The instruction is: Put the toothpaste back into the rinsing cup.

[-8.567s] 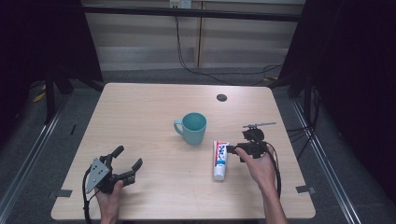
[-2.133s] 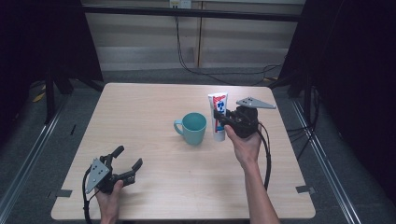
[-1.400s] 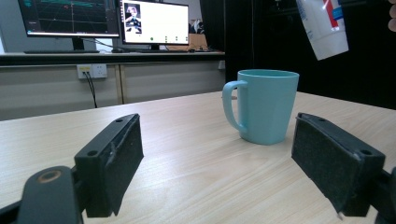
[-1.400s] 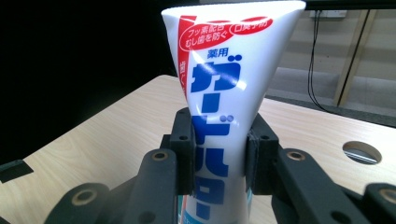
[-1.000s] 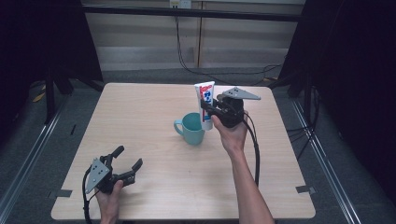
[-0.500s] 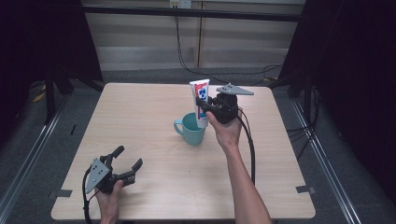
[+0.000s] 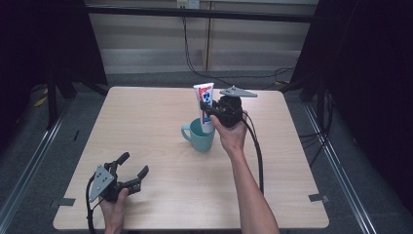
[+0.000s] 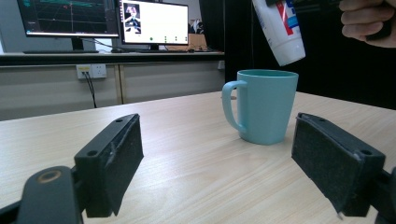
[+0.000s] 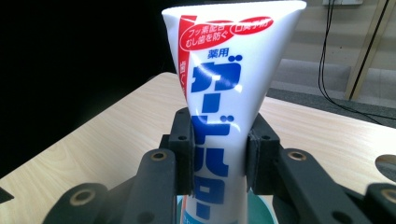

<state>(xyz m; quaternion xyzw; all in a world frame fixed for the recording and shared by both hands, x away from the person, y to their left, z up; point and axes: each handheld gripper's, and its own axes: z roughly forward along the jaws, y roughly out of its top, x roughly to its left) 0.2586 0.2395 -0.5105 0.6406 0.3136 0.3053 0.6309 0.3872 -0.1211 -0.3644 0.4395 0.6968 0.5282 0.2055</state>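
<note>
A white toothpaste tube [image 7: 204,105] with blue and red lettering is grasped by the right tongs [image 7: 208,111], held upright above the middle of the desk [image 7: 146,117]. In the right gripper view, the tube [image 9: 224,93] is seen pinched at its mid-length between the 2 black jaws, with its flat crimped end pointing up. The tube's lower, capped end is directed down at a teal mug [image 7: 198,136], which stands on the desk with its handle turned to the left. In the left gripper view, the cap end [image 8: 285,32] is seen hanging just above the rim of the mug [image 8: 264,105], slightly to the right of its centre and not touching it. The right hand [image 7: 233,134] is wrapped around the gripper body, and a black cable [image 7: 255,151] is trailed from it towards the near edge.

The left tongs [image 7: 130,171] are held released near the near-left corner of the desk, well apart from the mug, with the jaws spread wide and nothing between them. In the left gripper view, both pads [image 8: 116,163] are seen low over the wood, pointed towards the mug.

Beyond the far edge of the desk, a pale wall panel [image 7: 146,48] with hanging cables is seen. 2 lit monitors [image 8: 154,21] on a shelf are shown in the left gripper view.
</note>
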